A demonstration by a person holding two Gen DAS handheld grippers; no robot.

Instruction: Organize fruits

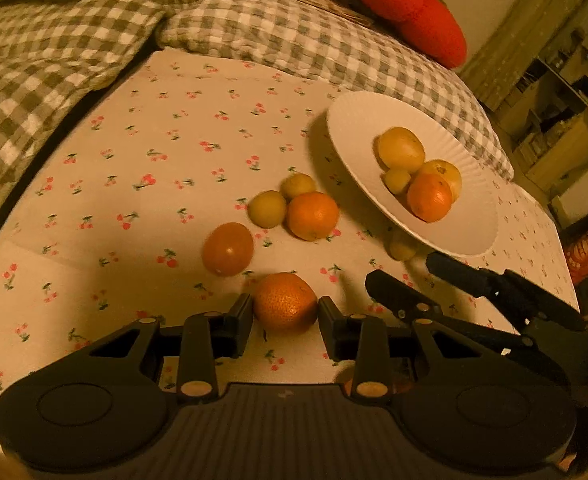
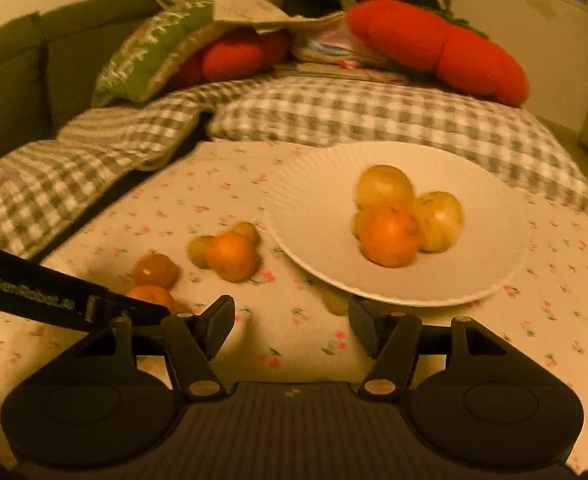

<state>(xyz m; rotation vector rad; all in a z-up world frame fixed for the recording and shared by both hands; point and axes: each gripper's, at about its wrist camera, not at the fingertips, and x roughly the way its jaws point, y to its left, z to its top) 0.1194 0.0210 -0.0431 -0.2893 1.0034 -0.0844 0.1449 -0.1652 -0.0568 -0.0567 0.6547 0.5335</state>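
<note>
In the left wrist view my left gripper (image 1: 286, 312) is shut on an orange (image 1: 286, 302) that rests on the cherry-print cloth. Loose fruit lies beyond it: a dark orange one (image 1: 228, 248), a bright orange (image 1: 311, 216) and two small yellow-green fruits (image 1: 267, 208). A white plate (image 1: 353, 128) at the right holds several yellow and orange fruits (image 1: 429, 196). My right gripper (image 2: 290, 320) stands open with nothing between its fingers, just in front of the plate (image 2: 313, 184). A small yellow fruit (image 2: 335, 302) lies half hidden under the plate's near rim.
A grey checked blanket (image 2: 333, 116) borders the cloth at the back and left. Red cushions (image 2: 445, 48) and a green one (image 2: 150, 52) are piled behind it. Shelves (image 1: 553, 120) stand off to the right. My two grippers are close side by side.
</note>
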